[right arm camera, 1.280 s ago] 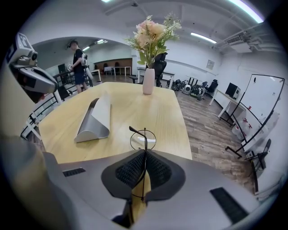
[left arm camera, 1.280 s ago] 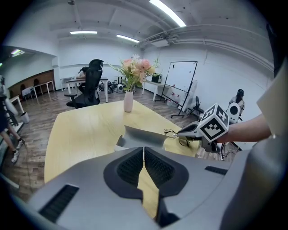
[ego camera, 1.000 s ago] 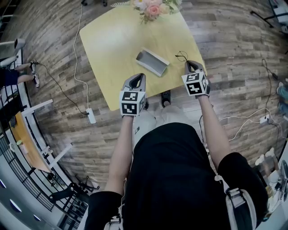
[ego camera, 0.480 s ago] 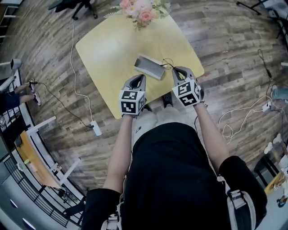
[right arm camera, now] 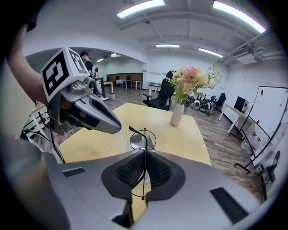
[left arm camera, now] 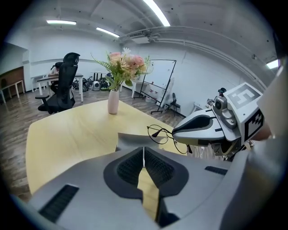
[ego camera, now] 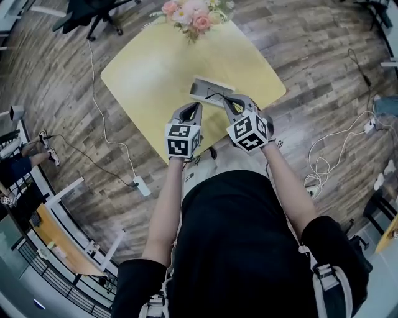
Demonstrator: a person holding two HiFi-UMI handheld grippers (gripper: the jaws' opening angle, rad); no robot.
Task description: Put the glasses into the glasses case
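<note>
The thin wire-framed glasses (right arm camera: 143, 137) hang in my right gripper (right arm camera: 145, 157), which is shut on their frame. In the head view the glasses (ego camera: 215, 96) are just above the open grey glasses case (ego camera: 205, 86), which lies on the yellow table (ego camera: 143, 68). The right gripper (ego camera: 226, 99) reaches in from the case's near right. My left gripper (ego camera: 194, 106) hovers at the table's near edge, just short of the case, shut and holding nothing. In the left gripper view its jaws (left arm camera: 144, 152) meet, and the case (left arm camera: 130, 140) and glasses (left arm camera: 163, 134) are right ahead.
A white vase of pink flowers (ego camera: 194, 17) stands at the table's far edge. A black office chair (ego camera: 87, 12) is beyond the far left corner. A cable and a power strip (ego camera: 142, 185) lie on the wooden floor to the left.
My right gripper has carried the glasses up and leftward, from the table's right edge to over the case. The left gripper has barely shifted.
</note>
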